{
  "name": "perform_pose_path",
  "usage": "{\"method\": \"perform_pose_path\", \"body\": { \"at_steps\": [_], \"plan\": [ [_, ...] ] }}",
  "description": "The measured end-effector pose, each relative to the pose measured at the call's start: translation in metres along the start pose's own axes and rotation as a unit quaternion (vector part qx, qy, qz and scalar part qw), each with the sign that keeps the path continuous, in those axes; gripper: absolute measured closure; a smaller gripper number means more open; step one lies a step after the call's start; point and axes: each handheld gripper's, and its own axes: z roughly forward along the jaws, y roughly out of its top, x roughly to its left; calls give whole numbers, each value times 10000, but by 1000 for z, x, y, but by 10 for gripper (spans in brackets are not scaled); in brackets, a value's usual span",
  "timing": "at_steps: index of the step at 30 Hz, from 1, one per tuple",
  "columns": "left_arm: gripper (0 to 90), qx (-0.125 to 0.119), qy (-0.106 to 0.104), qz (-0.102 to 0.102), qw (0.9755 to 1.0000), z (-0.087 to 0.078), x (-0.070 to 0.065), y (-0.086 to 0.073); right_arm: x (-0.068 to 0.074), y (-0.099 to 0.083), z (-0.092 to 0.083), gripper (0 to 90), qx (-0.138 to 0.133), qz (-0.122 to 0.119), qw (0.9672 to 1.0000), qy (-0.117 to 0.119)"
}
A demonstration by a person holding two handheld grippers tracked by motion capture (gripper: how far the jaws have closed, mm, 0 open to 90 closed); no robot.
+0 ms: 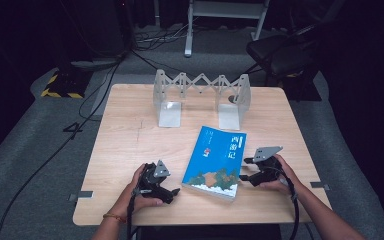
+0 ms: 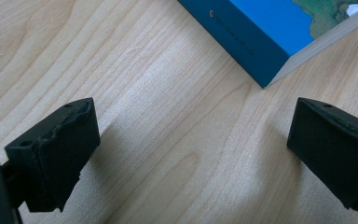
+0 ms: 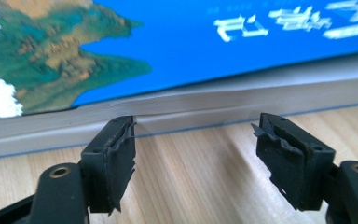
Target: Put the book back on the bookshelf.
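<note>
Dark room, grey carpet floor (image 1: 25,135) strewn with cables; a black chair (image 1: 275,55) stands at 1 o'clock beyond the light wooden table (image 1: 130,145). A grey folding bookstand (image 1: 200,97) sits at the table's 12 o'clock edge. The thick blue book (image 1: 216,161), white title characters and a painted landscape on its cover, lies flat right of centre. Left gripper (image 1: 164,190), at 7 o'clock, gapes wide near the spine corner. Right gripper (image 1: 245,169), at 4 o'clock, stands moderately apart at the page edge.
</note>
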Motion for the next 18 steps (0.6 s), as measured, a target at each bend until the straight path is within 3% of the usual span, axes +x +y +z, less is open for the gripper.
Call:
{"method": "perform_pose_path", "body": {
  "at_steps": [4,6,8,9,11,18],
  "plan": [
    [73,95,-1,31,9999,-2,-2,2,0,4,-6,287,-205,61,9998,-18],
    [202,94,-80,120,9999,-5,-5,3,1,6,-8,289,-255,62,9996,-42],
    [212,-26,-148,298,9994,-9,-11,6,1,9,-9,305,-344,152,9993,15],
    [156,-65,-204,355,9991,-10,-14,9,1,11,-10,306,-408,225,9989,42],
    [180,-186,-278,404,9986,-13,-20,15,2,15,-11,306,-495,286,9983,74],
    [169,-531,-464,682,9952,-8,-53,45,4,31,-16,303,-652,234,9976,17]
  ]
}}
